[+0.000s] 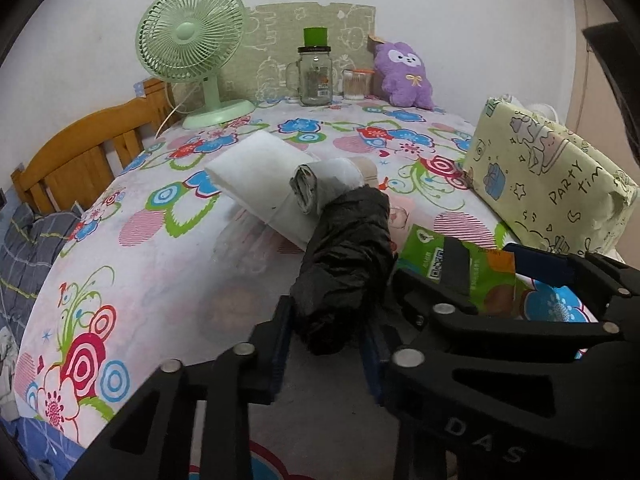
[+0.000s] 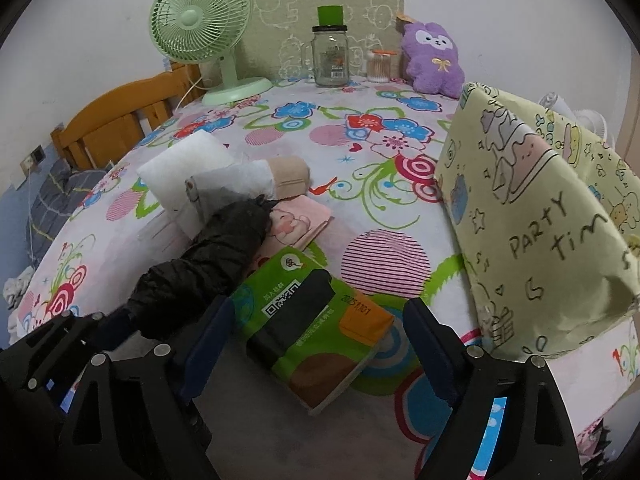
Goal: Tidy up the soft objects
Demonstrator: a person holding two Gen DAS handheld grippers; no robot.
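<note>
Right now both grippers hang low over the flowered bedspread (image 2: 360, 152). The left gripper (image 1: 324, 344) has its two fingers clenched on the near end of a black bundle (image 1: 344, 260), a crumpled roll that lies lengthwise away from it; the pads press on both sides of that end. Its far end touches a white rolled cloth (image 1: 320, 184) with a beige band, which rests against a flat white folded pad (image 1: 256, 164). Just beside the bundle a pink folded cloth (image 2: 300, 220) with a cartoon figure lies flat.

The right gripper (image 2: 316, 344) stands released, its fingers spread wide on either side of a green tissue pack (image 2: 316, 332) that lies flat on the spread; neither pad touches it.

To the right leans a yellow box (image 2: 536, 220) wrapped in party paper. Well apart, against the wall, stand a green fan (image 1: 192, 48), a glass jar (image 1: 316, 76) with a green lid, a small cup of cotton swabs (image 1: 355, 85) and a purple plush toy (image 1: 404, 76). A wooden bed frame (image 1: 80, 160) shows at the left.
</note>
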